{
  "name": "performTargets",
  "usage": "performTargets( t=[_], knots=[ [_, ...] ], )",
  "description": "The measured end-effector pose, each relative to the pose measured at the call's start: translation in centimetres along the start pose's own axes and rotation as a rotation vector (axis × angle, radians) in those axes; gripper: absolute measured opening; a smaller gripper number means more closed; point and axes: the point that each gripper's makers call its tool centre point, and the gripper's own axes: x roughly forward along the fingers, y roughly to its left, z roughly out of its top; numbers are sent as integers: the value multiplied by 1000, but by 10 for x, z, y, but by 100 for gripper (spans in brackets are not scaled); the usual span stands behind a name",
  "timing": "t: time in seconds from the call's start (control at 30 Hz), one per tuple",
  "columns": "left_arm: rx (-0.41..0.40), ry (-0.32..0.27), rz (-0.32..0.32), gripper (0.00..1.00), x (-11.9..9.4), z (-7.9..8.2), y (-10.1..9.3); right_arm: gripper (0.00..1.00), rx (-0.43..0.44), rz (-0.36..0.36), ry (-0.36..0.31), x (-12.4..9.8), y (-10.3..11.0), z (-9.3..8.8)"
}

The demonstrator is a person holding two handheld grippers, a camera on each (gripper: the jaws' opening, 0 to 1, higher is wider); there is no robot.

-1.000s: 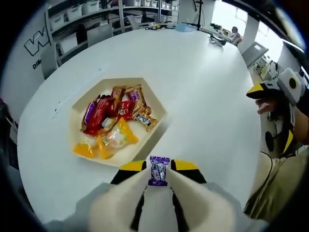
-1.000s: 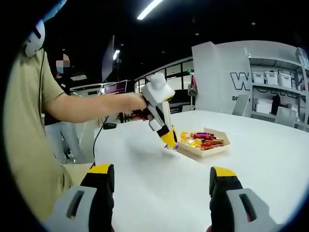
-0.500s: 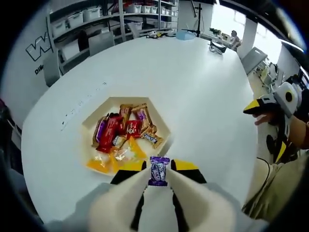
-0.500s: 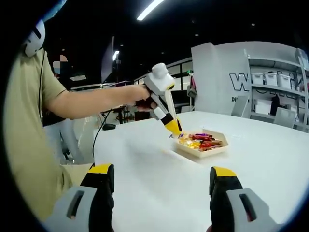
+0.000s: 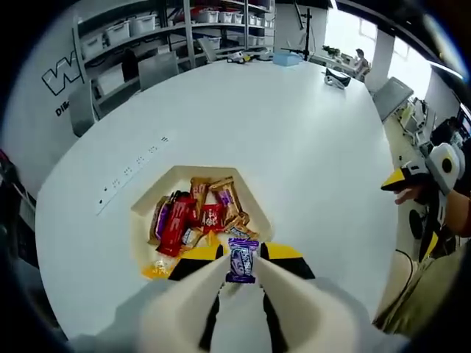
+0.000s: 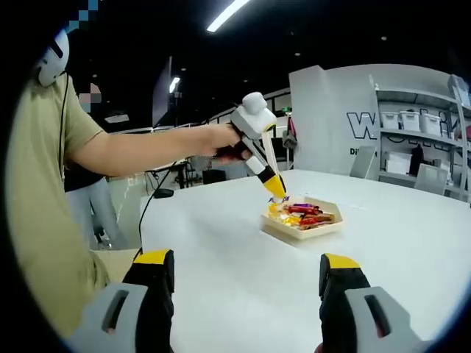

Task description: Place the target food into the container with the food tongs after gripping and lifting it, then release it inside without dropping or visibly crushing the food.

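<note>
Fingers of the left gripper (image 5: 241, 259) pinch a purple-wrapped candy (image 5: 242, 260) upright, its long axis running along them, poised just above the near edge of the hexagonal tray (image 5: 147, 208) of wrapped sweets on the white table (image 5: 294, 132). The right gripper (image 6: 246, 283) hangs well back, fingers spread and empty. The fingers hide the tray's near rim, so whether the candy clears it cannot be told.
</note>
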Motion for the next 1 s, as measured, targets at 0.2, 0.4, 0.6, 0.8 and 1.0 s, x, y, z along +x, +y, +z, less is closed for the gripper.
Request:
performTargets(
  t=[0.2, 0.4, 0.6, 0.8, 1.0],
  knots=[
    [-2, -2, 3, 19, 3, 8, 4, 80, 2, 2, 3, 1, 1, -1],
    [-3, 6, 9, 19, 7, 12, 7, 80, 3, 1, 4, 0, 0, -2],
    [-2, 15, 12, 19, 11, 15, 10, 80, 6, -2, 5, 0, -1, -3],
    [-3, 18, 12, 20, 16, 17, 9, 80, 9, -3, 7, -1, -2, -5],
    [-6, 24, 17, 22, 20, 16, 12, 80, 11, -6, 8, -2, -3, -5]
  ],
)
